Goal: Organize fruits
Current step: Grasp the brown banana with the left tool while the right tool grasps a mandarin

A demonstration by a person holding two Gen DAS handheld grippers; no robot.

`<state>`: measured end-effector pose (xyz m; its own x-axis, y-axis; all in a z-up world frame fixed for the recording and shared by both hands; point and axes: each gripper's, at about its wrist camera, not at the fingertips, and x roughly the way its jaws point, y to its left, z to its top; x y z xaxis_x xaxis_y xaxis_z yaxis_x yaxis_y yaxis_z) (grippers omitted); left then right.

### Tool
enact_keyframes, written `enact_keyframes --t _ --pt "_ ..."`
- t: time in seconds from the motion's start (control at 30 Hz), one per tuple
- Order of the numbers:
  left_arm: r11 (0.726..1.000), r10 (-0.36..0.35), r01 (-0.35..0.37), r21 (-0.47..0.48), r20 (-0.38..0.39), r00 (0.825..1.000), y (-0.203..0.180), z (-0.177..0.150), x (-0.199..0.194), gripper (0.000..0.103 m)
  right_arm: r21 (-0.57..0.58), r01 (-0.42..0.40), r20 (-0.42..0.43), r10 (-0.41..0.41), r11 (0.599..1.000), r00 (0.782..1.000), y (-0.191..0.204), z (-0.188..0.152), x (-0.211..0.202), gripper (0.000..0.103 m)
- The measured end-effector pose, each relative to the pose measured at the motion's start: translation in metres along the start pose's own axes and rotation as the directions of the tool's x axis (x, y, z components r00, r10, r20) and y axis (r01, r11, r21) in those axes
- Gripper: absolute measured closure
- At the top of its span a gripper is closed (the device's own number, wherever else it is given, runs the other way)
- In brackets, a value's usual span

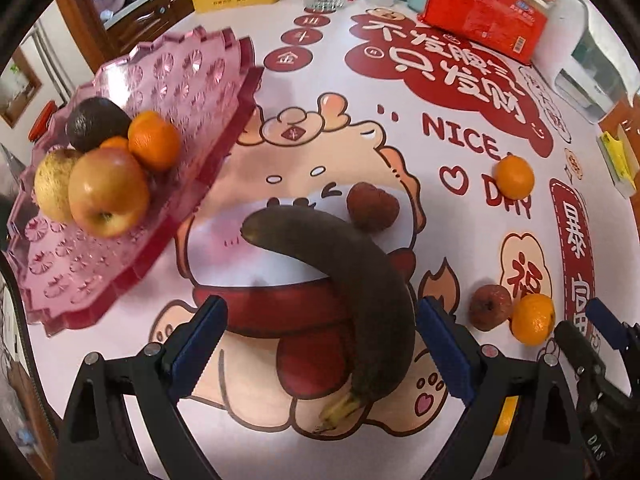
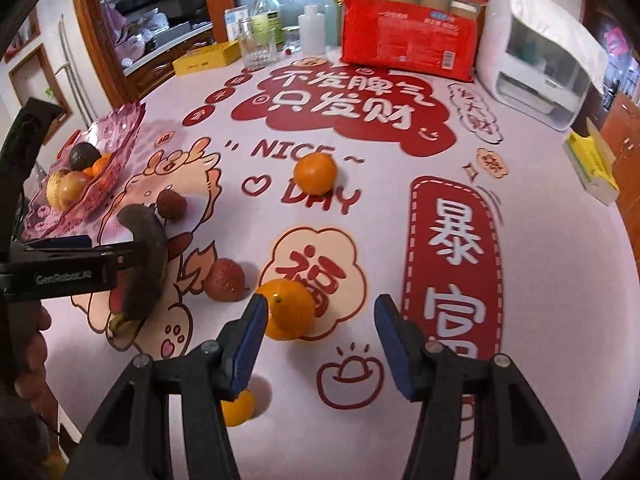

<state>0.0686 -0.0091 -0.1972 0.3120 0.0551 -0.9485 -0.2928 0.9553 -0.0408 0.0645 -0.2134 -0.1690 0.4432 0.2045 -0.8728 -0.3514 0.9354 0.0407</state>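
A: Nearest: left gripper (image 1: 320, 344), black arms, blue ribbed pads, jaws wide, nothing clamped. Between them on the cloth, overripe dark-brown curved banana (image 1: 352, 300), yellowish stem end toward the camera.

B: Right gripper (image 2: 320, 344)?

A: Same build, jaws partly spread, empty. Glossy round orange mandarin (image 2: 286, 308) just past its left pad; touching or not, cannot tell. Second smaller mandarin (image 2: 238, 408) half hidden under that finger.

B: Surface?

A: Smooth white printed tablecloth (image 2: 540, 208), red cartoon dragon art, red Chinese characters, readable "NICE" and "DAY". Wrinkled dark-red round fruit (image 2: 226, 280) beside the near mandarin, another like it (image 2: 172, 205) by the banana tip, third mandarin (image 2: 315, 174) well apart on "DAY".

B: Tray?

A: Pink translucent scalloped plastic tray (image 1: 192, 92) at left, embossed flower pattern. Holding dark avocado (image 1: 96, 124), red-yellow apple (image 1: 108, 192), pale pear (image 1: 50, 186), and orange mandarins (image 1: 154, 140).

B: Back of table?

A: Red plastic pack of paper cups (image 2: 408, 40), white boxy appliance (image 2: 532, 68), clear glass (image 2: 258, 44), yellow flat box (image 2: 206, 58), yellow-white tissue box (image 2: 592, 164). Wooden cabinets behind. "GenRobot.AI" on the left tool seen from the right camera.
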Motion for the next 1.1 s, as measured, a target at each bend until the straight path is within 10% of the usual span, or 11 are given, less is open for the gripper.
enact_keyframes --t 0.67,0.83,1.1 --pt "0.997 0.054 -0.055 -0.048 -0.015 0.998 -0.019 0.011 0.030 0.024 -0.077 -0.052 -0.071 0.047 0.996 0.996 0.014 -0.001 0.036 0.050" --pt "0.999 0.048 -0.048 0.016 0.033 0.998 -0.033 0.013 0.027 0.055 -0.089 -0.072 -0.079 0.065 0.993 0.995 0.017 0.000 0.039 0.061" --pt "0.998 -0.012 0.010 0.065 0.033 0.999 -0.033 0.009 0.023 0.068 -0.071 -0.073 -0.070 0.068 0.995 0.995 0.017 0.000 0.038 0.062"
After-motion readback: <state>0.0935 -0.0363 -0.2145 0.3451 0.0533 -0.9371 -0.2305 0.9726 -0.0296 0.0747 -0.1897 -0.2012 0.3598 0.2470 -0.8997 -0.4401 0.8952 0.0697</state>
